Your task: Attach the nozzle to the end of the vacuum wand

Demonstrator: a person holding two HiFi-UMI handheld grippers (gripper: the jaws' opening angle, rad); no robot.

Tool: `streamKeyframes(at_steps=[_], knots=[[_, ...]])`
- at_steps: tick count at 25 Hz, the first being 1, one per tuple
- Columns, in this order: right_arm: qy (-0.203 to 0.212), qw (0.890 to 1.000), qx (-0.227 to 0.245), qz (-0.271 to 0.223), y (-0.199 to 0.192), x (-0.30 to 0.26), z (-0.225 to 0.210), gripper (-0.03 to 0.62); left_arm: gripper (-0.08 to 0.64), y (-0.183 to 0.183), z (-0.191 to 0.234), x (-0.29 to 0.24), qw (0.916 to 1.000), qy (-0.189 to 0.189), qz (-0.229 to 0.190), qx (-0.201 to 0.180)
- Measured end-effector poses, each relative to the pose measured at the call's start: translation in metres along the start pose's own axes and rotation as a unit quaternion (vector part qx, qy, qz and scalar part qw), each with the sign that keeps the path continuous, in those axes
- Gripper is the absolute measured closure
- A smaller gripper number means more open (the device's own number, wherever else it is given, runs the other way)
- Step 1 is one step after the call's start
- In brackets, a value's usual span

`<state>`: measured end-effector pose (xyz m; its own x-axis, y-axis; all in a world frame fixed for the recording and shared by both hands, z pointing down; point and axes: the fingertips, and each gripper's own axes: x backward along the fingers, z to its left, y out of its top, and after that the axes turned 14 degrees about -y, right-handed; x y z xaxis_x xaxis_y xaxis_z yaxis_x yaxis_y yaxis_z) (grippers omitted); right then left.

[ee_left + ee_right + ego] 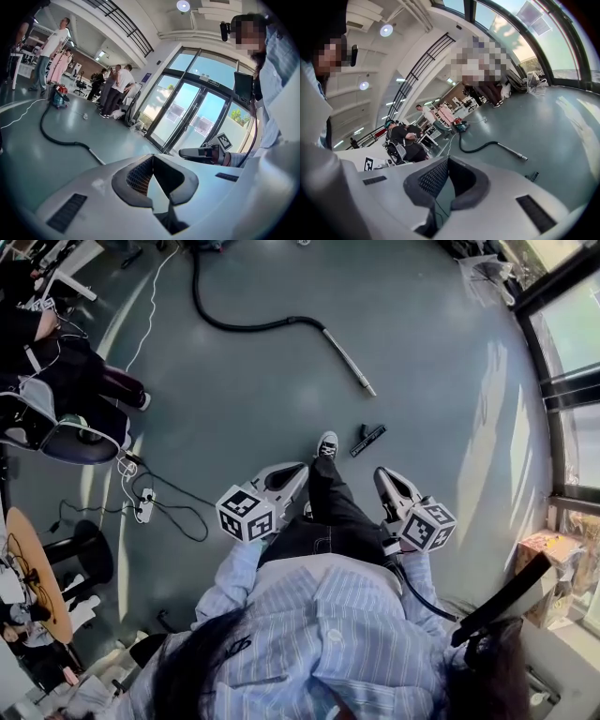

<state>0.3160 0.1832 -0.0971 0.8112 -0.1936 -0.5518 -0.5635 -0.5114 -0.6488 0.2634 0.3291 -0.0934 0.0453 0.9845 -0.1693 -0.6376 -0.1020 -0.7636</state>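
A black hose (246, 325) runs across the grey floor and ends in a metal wand (350, 362). The small black nozzle (367, 440) lies on the floor a little nearer, apart from the wand's tip, beside the person's shoe (327, 443). My left gripper (302, 468) and right gripper (380, 473) are held above the floor on either side of the leg, both shut and empty. In the right gripper view, the wand (513, 153) and nozzle (533, 176) lie beyond the shut right gripper (448, 158). The left gripper view shows the wand (96, 158) past the shut left gripper (151, 157).
A power strip (143, 510) with cables lies on the floor at left, near a chair (66, 442) and a round table (28, 568). Glass doors (572, 381) and a cardboard box (548, 559) stand at right. The vacuum cleaner (58, 96) and several people (117, 89) stand farther off.
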Motion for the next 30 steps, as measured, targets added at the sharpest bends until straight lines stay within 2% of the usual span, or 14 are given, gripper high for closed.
streamKeyframes(at_steps=[5, 10, 13, 17, 21, 25, 27, 28, 30], knots=[[0.014, 1.000, -0.018, -0.005, 0.059, -0.070, -0.008, 0.588, 0.555, 0.044, 0.052, -0.027, 0.9997, -0.013, 0.015, -0.012], [0.031, 0.999, 0.002, -0.007, 0.134, -0.146, -0.013, 0.588, 0.555, 0.103, 0.109, -0.074, 0.9977, -0.041, 0.038, -0.039], [0.034, 0.999, 0.002, -0.013, 0.174, -0.175, -0.023, 0.588, 0.555, 0.146, 0.132, -0.106, 0.9968, -0.058, 0.025, -0.049], [0.027, 0.999, 0.000, -0.029, 0.219, -0.205, -0.035, 0.588, 0.555, 0.193, 0.154, -0.135, 0.9963, -0.054, 0.008, -0.066], [0.009, 0.998, -0.030, -0.056, 0.246, -0.220, -0.037, 0.588, 0.555, 0.211, 0.168, -0.149, 0.9916, -0.085, 0.052, -0.082], [-0.010, 0.996, -0.059, -0.069, 0.254, -0.242, -0.032, 0.588, 0.555, 0.223, 0.208, -0.158, 0.9860, -0.116, 0.092, -0.077], [-0.028, 0.993, -0.084, -0.078, 0.254, -0.249, -0.038, 0.588, 0.555, 0.230, 0.225, -0.173, 0.9794, -0.149, 0.113, -0.075], [-0.043, 0.990, -0.103, -0.086, 0.253, -0.250, -0.043, 0.588, 0.555, 0.233, 0.231, -0.184, 0.9725, -0.175, 0.131, -0.080], [-0.081, 0.980, -0.144, -0.107, 0.254, -0.252, -0.056, 0.588, 0.555, 0.241, 0.239, -0.208, 0.9527, -0.232, 0.173, -0.093]])
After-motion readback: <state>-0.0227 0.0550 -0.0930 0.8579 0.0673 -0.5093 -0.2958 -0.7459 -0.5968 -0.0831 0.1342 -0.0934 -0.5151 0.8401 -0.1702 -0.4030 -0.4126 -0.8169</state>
